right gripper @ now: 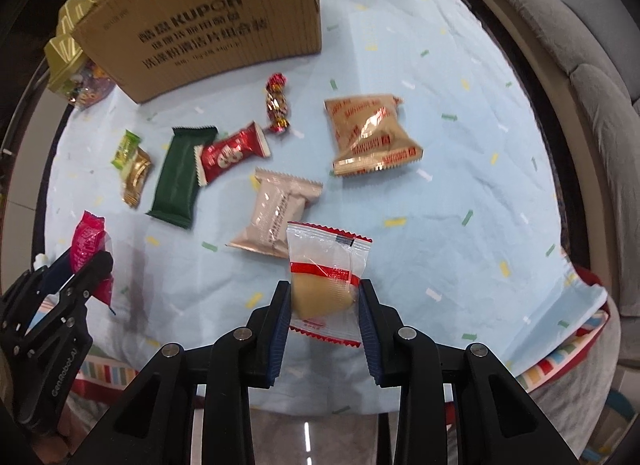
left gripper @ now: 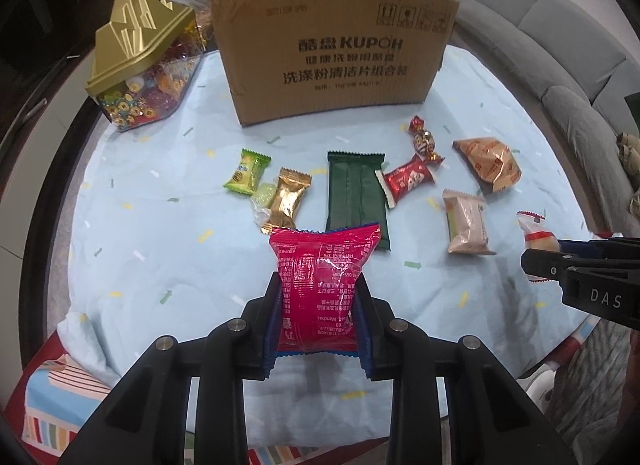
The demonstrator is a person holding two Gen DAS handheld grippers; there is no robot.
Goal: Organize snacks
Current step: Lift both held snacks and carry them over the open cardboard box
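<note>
Nearest my left camera, at 6 o'clock, my left gripper (left gripper: pixel 318 317) pinches a pink snack packet (left gripper: pixel 322 277) between its blue pads, the packet standing up above the cloth. My right gripper (right gripper: pixel 324 301) likewise clamps a clear wrapper with red bands (right gripper: pixel 326 265), its jaws pressing on the pale yellow pastry inside.

Beneath both lies a light blue tablecloth (left gripper: pixel 160 233) sprinkled with small coloured dashes. In my left view, just past the pink packet toward 12 o'clock, a dark green bar (left gripper: pixel 354 197) lies flat. At its 9 o'clock sit a gold wrapped sweet (left gripper: pixel 286 201) and a green wrapped sweet (left gripper: pixel 247 174), close together. At its 3 o'clock a red packet (left gripper: pixel 406 181) touches its edge, with a red and gold twisted candy (left gripper: pixel 423 141) just beyond. Further toward 3 o'clock lie a beige packet (left gripper: pixel 468 223) and a tan crinkled packet (left gripper: pixel 490 163).

At 12 o'clock stands an open brown cardboard box (left gripper: pixel 336 61) printed KUPOH. At 10 o'clock sits a clear container with a gold lid (left gripper: pixel 140 61), full of bright sweets. A grey sofa (left gripper: pixel 560 29) curves around 2 o'clock.
</note>
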